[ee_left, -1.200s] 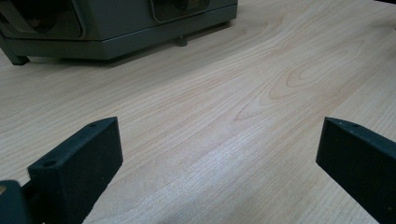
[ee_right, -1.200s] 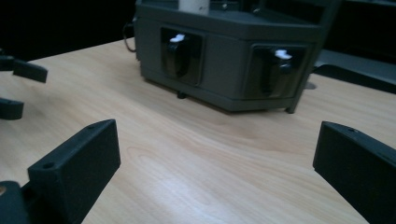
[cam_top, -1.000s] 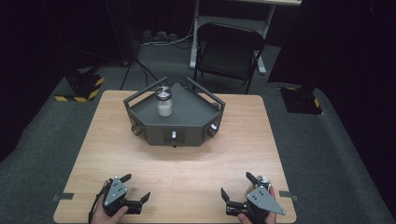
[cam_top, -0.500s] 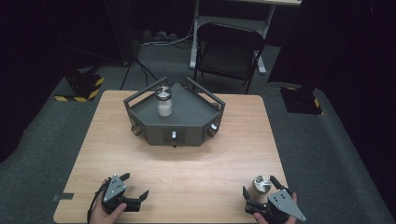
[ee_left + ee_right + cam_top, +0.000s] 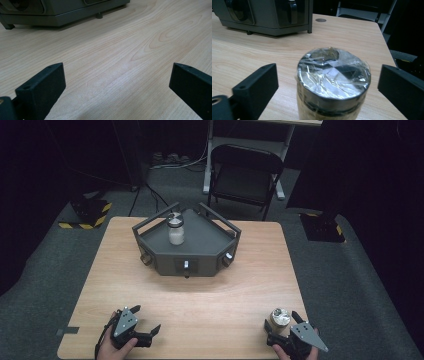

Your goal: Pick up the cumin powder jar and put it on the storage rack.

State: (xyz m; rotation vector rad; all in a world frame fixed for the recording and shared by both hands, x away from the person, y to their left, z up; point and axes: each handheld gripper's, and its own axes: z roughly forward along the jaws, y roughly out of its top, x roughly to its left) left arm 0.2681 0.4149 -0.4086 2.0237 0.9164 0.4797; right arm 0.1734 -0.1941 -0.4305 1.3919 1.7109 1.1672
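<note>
Where the wooden table (image 5: 200, 305) meets its near edge, two hand-held grippers rest low. Left gripper (image 5: 113, 82): near-left corner, jaws spread wide over bare wood, holding nothing. Right gripper (image 5: 327, 85): near-right corner, jaws spread wide, a jar (image 5: 333, 82) with a foil-wrapped lid standing upright between them, neither jaw touching it. Grey tray (image 5: 200, 257): angular, railed, at the table's far middle. Second jar (image 5: 175, 228): upright on the tray, toward its left rear. Folding chair (image 5: 245, 175): beyond the table.
</note>
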